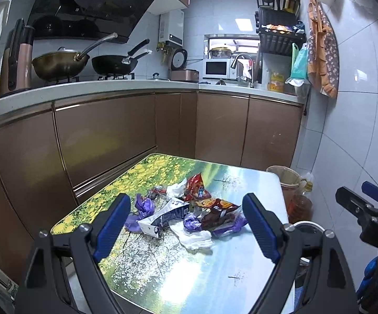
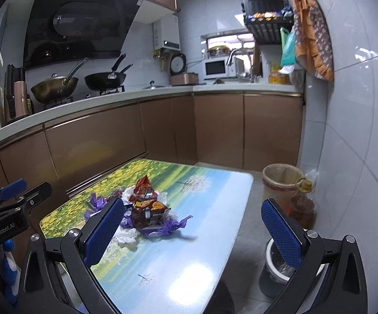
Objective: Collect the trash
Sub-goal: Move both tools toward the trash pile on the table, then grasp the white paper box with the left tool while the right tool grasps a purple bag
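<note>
A small kitchen with brown cabinets (image 1: 105, 136) along the far and left walls, and a low table (image 1: 178, 267) printed with yellow flowers and blue sky in the middle of the floor.

A heap of trash (image 1: 189, 212) lies on the table, toward its far left part: red snack wrappers (image 1: 196, 185), a torn white carton (image 1: 162, 216), crumpled white tissue (image 1: 194, 238) and scraps of purple plastic (image 1: 143, 205), all touching or overlapping.

The left gripper (image 1: 186, 230) hangs above the near side of the table, tilted downward, with its blue-padded jaws spread wide. The heap shows between the jaws but farther off; nothing is gripped.

The right gripper (image 2: 194, 233) is held to the right of it, also tilted downward, jaws as wide apart as they go and holding nothing. Its left finger (image 2: 102, 233) overlaps the heap in the right wrist view.

On the floor off the table's right edge stands a grey bin with a white rim (image 2: 275, 272), lined with a bag. Farther back, by the tiled wall, is a tan bucket (image 2: 280, 180) with an oil bottle (image 2: 302, 204) just beside it.
</note>
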The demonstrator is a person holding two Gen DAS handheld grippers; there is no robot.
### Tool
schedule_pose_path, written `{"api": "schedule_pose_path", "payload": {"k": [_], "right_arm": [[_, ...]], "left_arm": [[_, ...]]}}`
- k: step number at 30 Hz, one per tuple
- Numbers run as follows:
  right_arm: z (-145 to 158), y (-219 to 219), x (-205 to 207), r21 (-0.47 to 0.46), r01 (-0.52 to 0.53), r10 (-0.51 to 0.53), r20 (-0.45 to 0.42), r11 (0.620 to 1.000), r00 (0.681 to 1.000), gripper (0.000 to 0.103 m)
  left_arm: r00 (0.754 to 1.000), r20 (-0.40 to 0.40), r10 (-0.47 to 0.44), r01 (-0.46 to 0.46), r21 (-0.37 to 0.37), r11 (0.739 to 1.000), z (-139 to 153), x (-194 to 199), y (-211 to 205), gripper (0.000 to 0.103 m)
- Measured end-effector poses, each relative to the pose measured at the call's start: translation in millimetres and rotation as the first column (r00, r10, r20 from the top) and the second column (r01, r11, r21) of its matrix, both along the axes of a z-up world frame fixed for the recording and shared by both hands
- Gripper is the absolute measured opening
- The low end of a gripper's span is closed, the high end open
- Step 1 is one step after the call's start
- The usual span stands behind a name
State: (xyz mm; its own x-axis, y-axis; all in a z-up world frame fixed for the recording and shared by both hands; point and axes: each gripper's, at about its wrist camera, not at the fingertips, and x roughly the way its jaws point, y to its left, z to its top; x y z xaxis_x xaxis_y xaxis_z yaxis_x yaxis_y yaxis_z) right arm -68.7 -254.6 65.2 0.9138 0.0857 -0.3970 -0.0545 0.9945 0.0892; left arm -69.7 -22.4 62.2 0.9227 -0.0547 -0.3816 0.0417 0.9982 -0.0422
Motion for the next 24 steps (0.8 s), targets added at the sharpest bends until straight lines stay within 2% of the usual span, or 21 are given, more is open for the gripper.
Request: {"api": "schedule_pose_path", "payload": {"k": [1, 9, 11, 14, 17, 20, 24], "right_arm": [[-4, 0, 5, -0.027, -0.007, 0.007, 0.0, 1.0, 1.0, 0.103], [-32, 1, 47, 0.034, -0.064, 0.067, -0.103, 0.997, 0.992, 0.102], [-45, 5, 61, 0.042, -0.087, 0.092, -0.135, 0.995, 0.986, 0.1], [-68, 9, 88, 0.07, -0.127, 0.139, -0.208, 0.989, 0.968, 0.092], [-94, 14, 113, 0.108, -0.156, 0.18, -0.271, 0.982, 0.946, 0.083], [-118, 19, 136, 0.123, -0.174, 0.206, -0.331, 0.977, 0.921, 0.078], [-141, 28, 159, 0.157, -0.199, 0.246, -0.398, 0.967, 0.884, 0.077]], "left_arm": [[1.0, -0.008, 0.0, 0.0, -0.002, 1.0, -4, 3, 3, 0.087], [0.995, -0.082, -0.052, 0.051, -0.014, 0.999, -37, 28, 20, 0.087], [0.99, -0.123, -0.073, 0.07, -0.027, 0.997, -50, 41, 24, 0.086], [0.976, -0.192, -0.1, 0.087, -0.077, 0.993, -69, 65, 36, 0.086], [0.968, -0.231, -0.097, 0.078, -0.089, 0.993, -85, 86, 49, 0.083], [0.959, -0.265, -0.102, 0.08, -0.093, 0.992, -97, 109, 61, 0.077], [0.942, -0.318, -0.109, 0.073, -0.124, 0.99, -118, 139, 75, 0.077]]}}
